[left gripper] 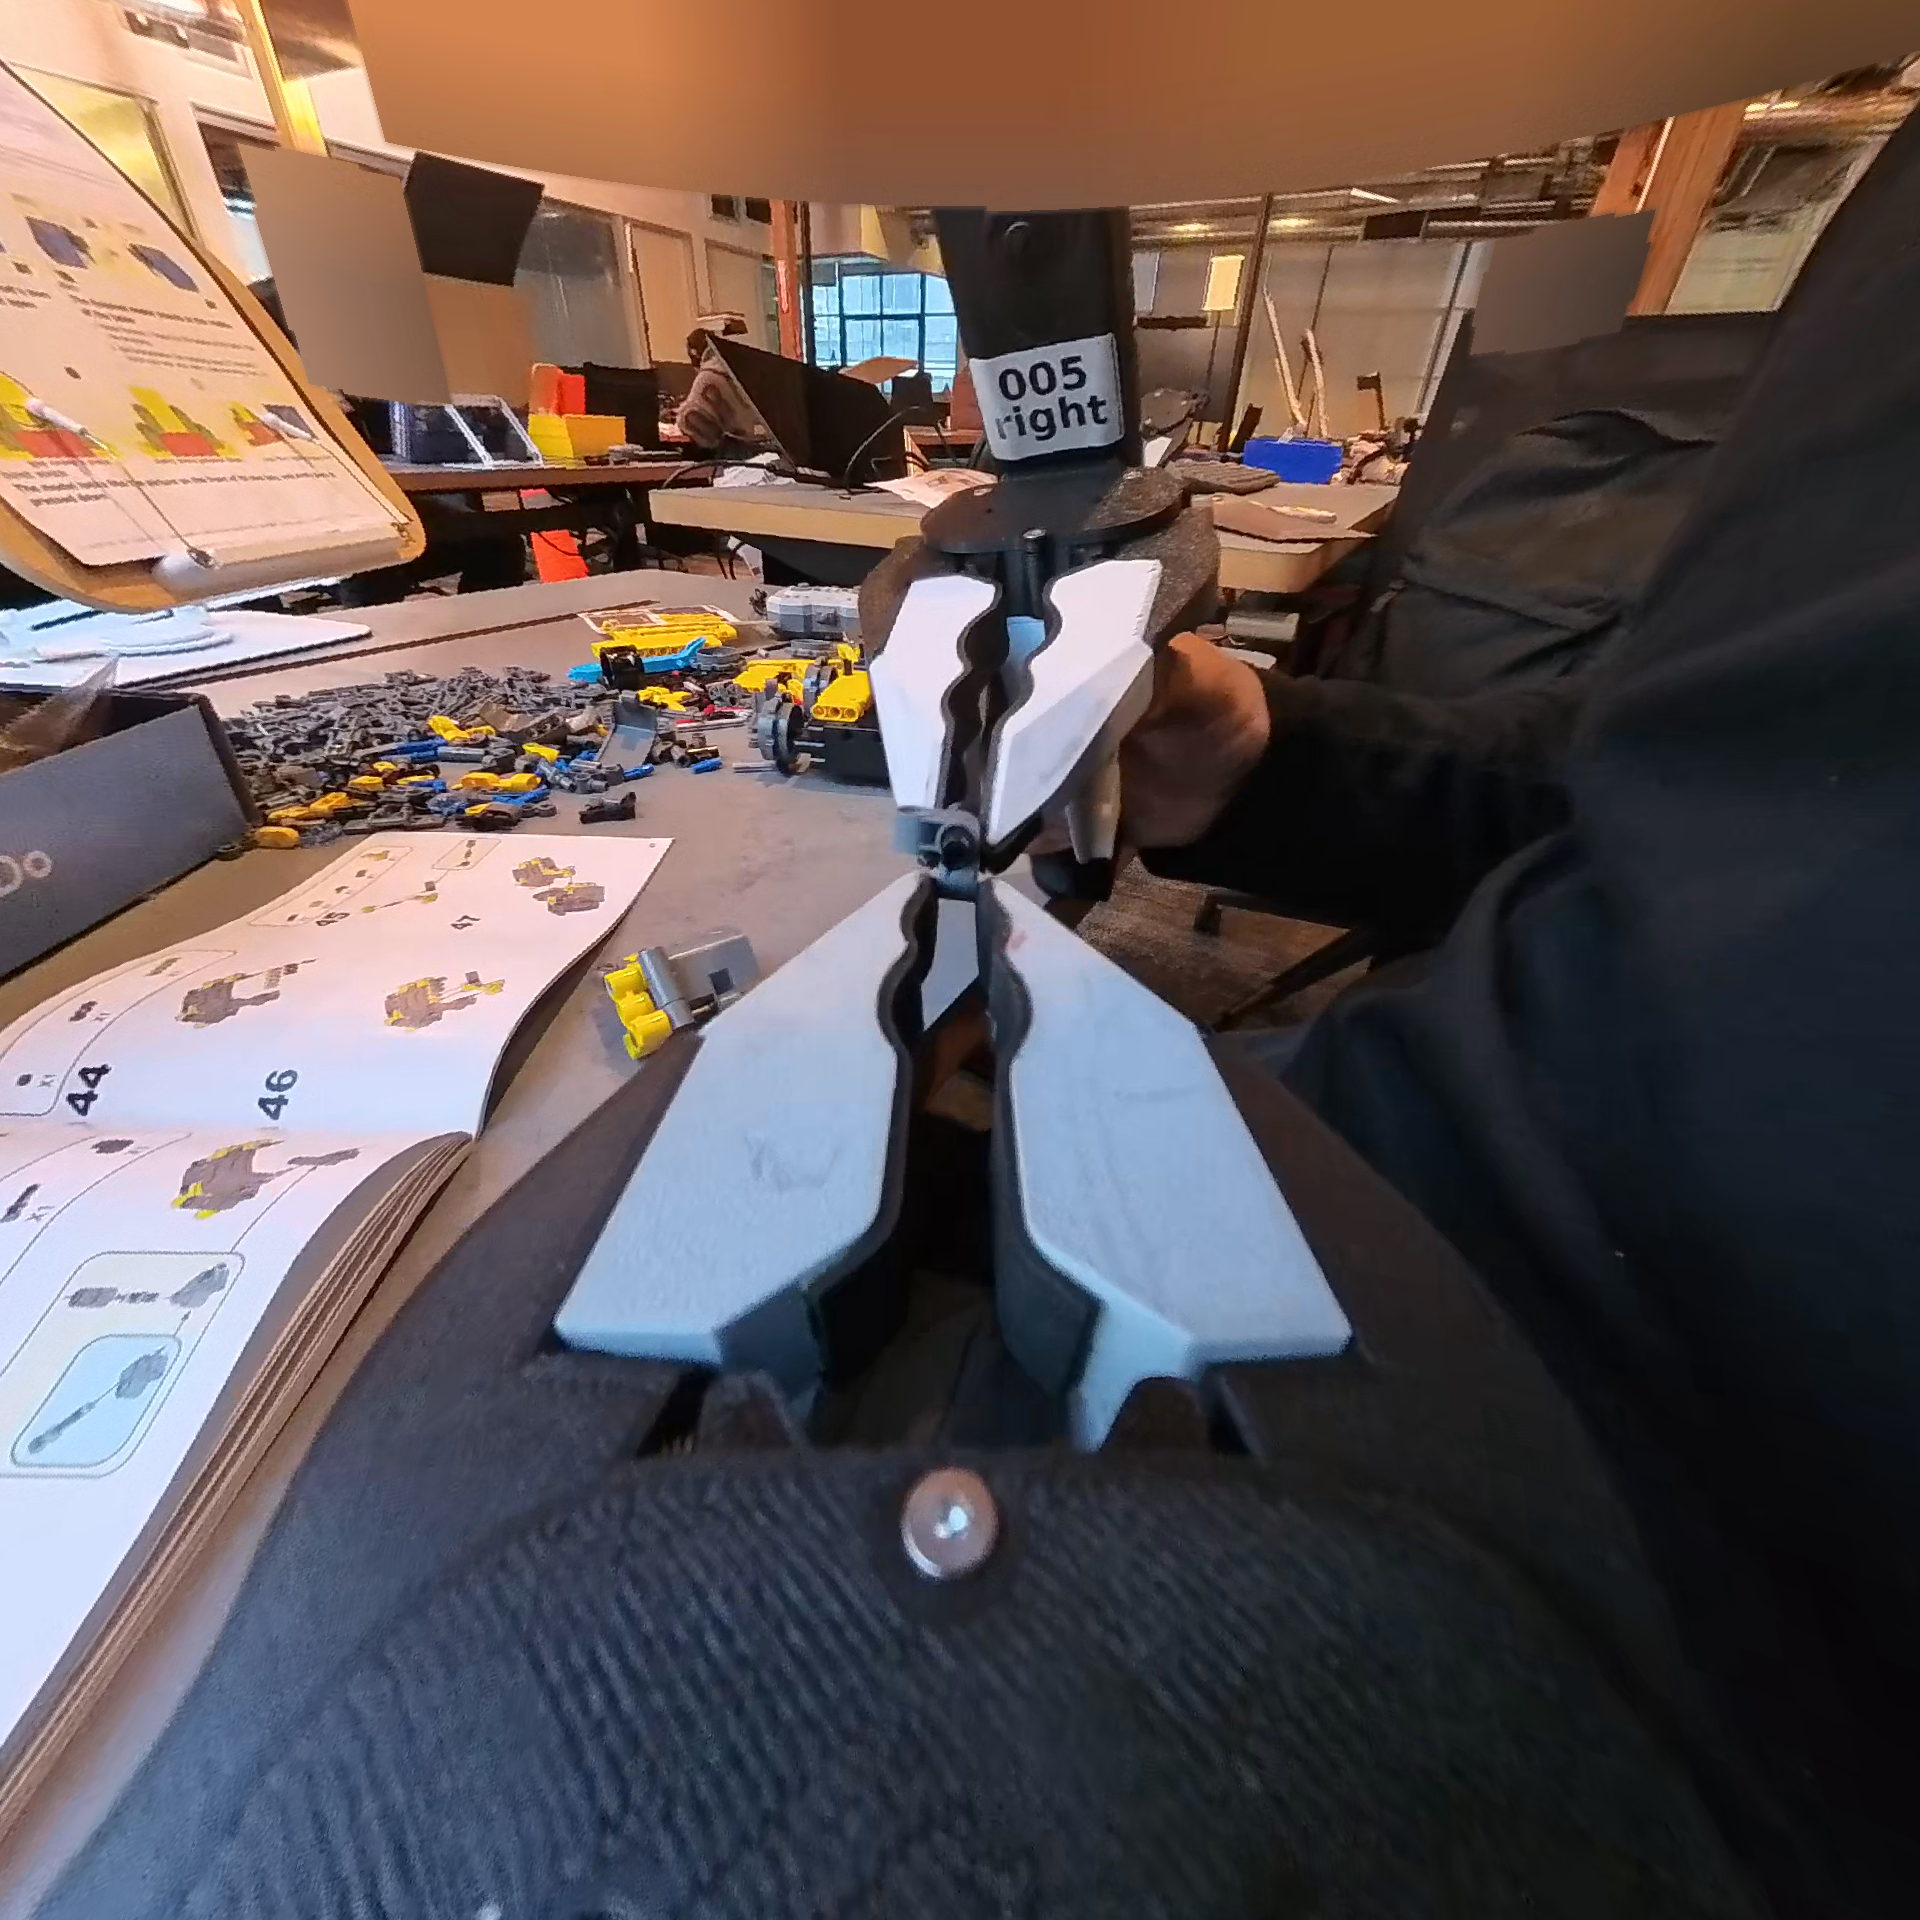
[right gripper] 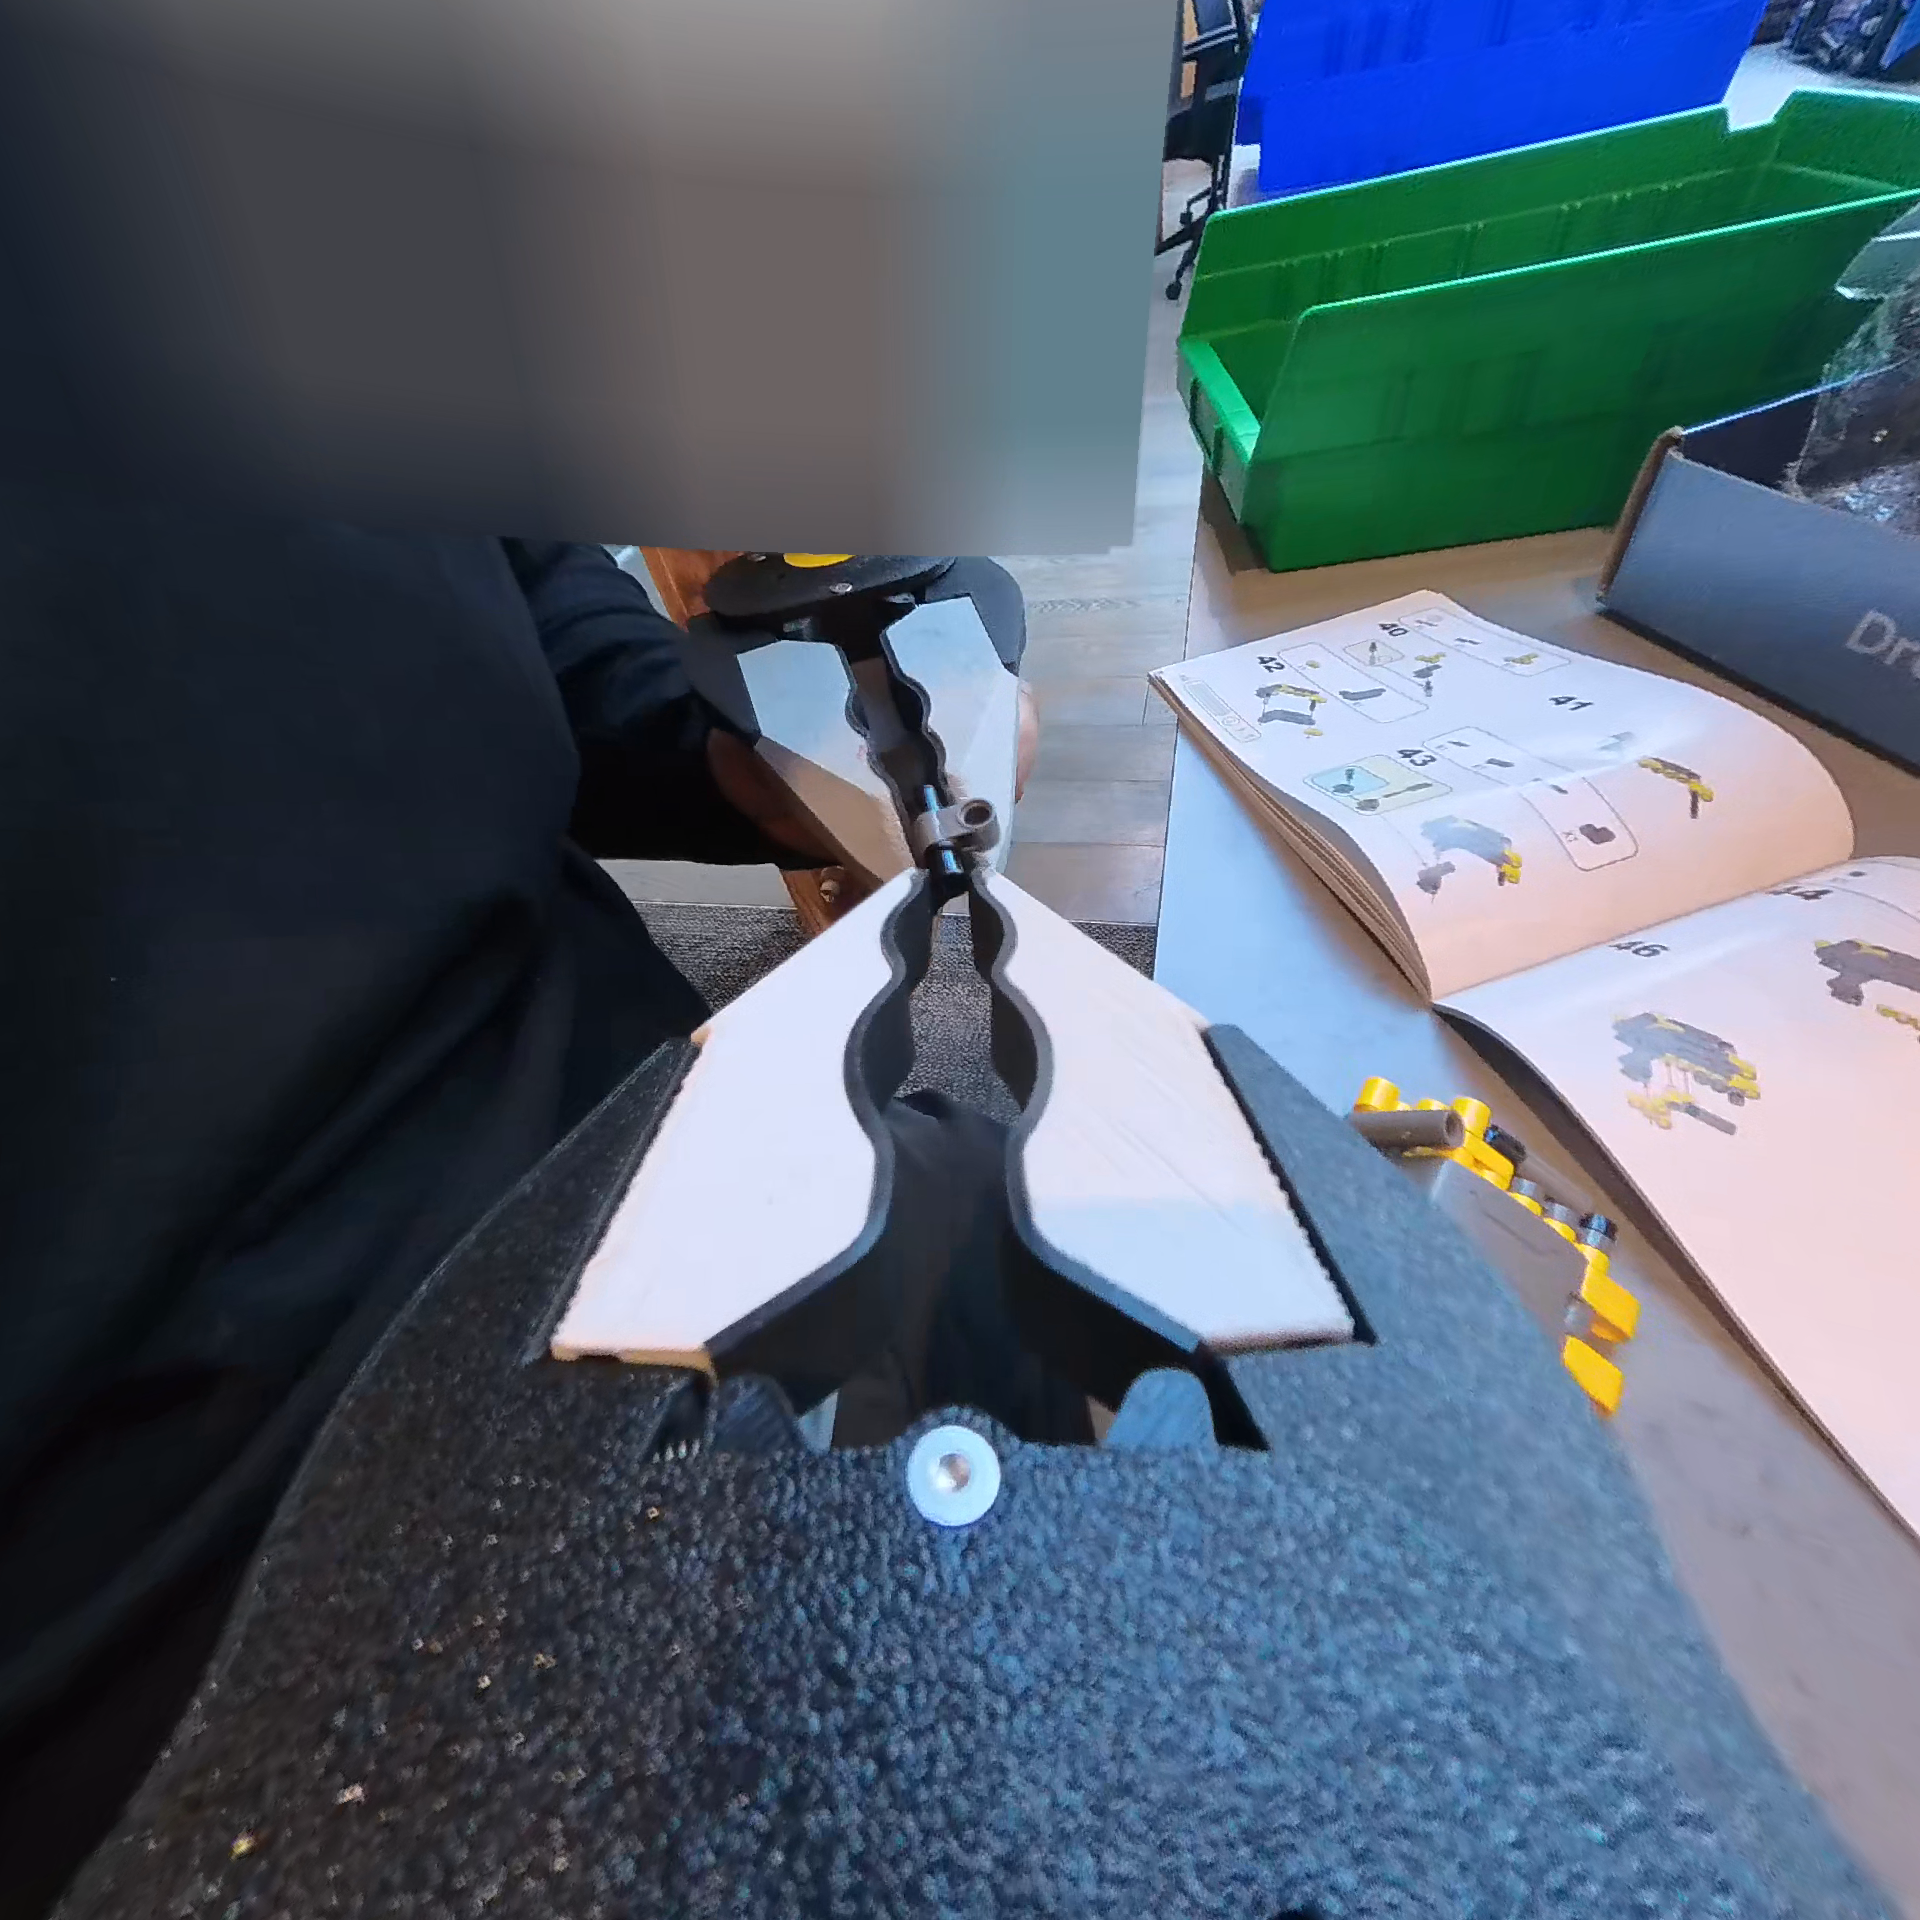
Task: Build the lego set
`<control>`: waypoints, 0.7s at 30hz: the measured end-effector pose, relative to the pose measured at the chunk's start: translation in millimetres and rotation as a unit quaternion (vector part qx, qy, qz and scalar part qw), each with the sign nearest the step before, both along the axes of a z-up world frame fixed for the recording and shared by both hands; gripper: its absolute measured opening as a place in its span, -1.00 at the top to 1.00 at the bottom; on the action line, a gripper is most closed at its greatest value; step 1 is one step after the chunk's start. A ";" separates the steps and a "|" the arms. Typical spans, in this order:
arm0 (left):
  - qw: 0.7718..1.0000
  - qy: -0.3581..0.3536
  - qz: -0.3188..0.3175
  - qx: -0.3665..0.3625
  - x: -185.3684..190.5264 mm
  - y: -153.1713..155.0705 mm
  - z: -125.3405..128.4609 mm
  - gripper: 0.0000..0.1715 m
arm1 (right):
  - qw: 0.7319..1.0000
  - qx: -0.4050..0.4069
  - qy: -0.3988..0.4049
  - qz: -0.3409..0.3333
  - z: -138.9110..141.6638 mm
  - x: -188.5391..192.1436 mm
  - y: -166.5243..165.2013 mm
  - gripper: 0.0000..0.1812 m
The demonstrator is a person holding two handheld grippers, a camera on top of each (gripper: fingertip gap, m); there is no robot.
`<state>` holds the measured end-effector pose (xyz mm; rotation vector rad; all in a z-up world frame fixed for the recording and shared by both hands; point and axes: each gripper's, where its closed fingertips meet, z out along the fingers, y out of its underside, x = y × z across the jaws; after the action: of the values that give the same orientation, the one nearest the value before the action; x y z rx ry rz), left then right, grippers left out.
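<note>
Both grippers meet tip to tip in the air, just off the edge of the grey surface (left gripper: 748, 831), in front of the person's dark clothing.

Left hand-held gripper (left gripper: 948, 883): fingers pressed nearly together, tips pinching 1 end of a short black pin (right gripper: 948, 860). It points away from the body and tilts up.

Right hand-held gripper (right gripper: 945, 883): also nearly closed, tips nipping the opposite end of the same pin. It comes in head-on against the left one, so the 2 finger pairs are roughly in line. A person's hand (left gripper: 1195, 748) in a dark sleeve grips its handle.

A small grey plastic connector with a round hole (right gripper: 961, 826) sits on the pin, in the gap between the 2 sets of tips. It is touching or very close to both. How far the pin goes through it I can't tell.

Around them:
- An open white instruction booklet (left gripper: 312, 1039) lies along the surface's near edge.
- A small yellow-and-grey brick sub-assembly (left gripper: 675, 987) sits just beside the booklet, near that edge and close to the grippers.
- A pile of loose grey, yellow and blue parts (left gripper: 416, 738) lies toward the middle of the surface.
- A dark cardboard box (right gripper: 1766, 592) and green plastic bins (right gripper: 1507, 364) stand at the far side, beyond the booklet.
</note>
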<state>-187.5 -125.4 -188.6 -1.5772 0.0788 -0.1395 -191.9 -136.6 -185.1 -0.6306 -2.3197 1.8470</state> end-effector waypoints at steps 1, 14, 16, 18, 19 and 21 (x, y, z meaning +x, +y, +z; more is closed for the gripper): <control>1.000 -0.002 0.001 -0.001 -0.6 -0.1 -0.2 0.93 | 1.000 0.000 -0.003 -0.001 -0.2 -0.7 -0.3 0.93; 0.998 -0.027 0.058 -0.029 -29.8 -6.5 -9.4 0.87 | 0.999 -0.026 -0.042 -0.006 4.7 -29.9 -1.9 0.94; 0.996 -0.033 0.075 -0.048 -37.9 -7.3 -17.1 0.86 | 0.998 -0.035 -0.048 -0.015 7.4 -37.7 0.2 0.93; 0.994 -0.042 0.079 -0.064 -41.7 -7.8 -23.6 0.85 | 0.998 -0.043 -0.042 -0.025 10.8 -44.3 2.6 0.93; 0.993 -0.046 0.080 -0.070 -43.3 -7.9 -26.1 0.85 | 0.998 -0.045 -0.038 -0.030 11.8 -47.4 4.4 0.93; 0.993 -0.048 0.081 -0.071 -45.8 -8.6 -27.9 0.85 | 0.997 -0.048 -0.036 -0.043 12.8 -54.4 9.1 0.93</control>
<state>-233.3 -134.0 -216.4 -1.7095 -0.1370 -0.0956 -246.3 -127.5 -172.3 -0.8097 -2.2193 1.9369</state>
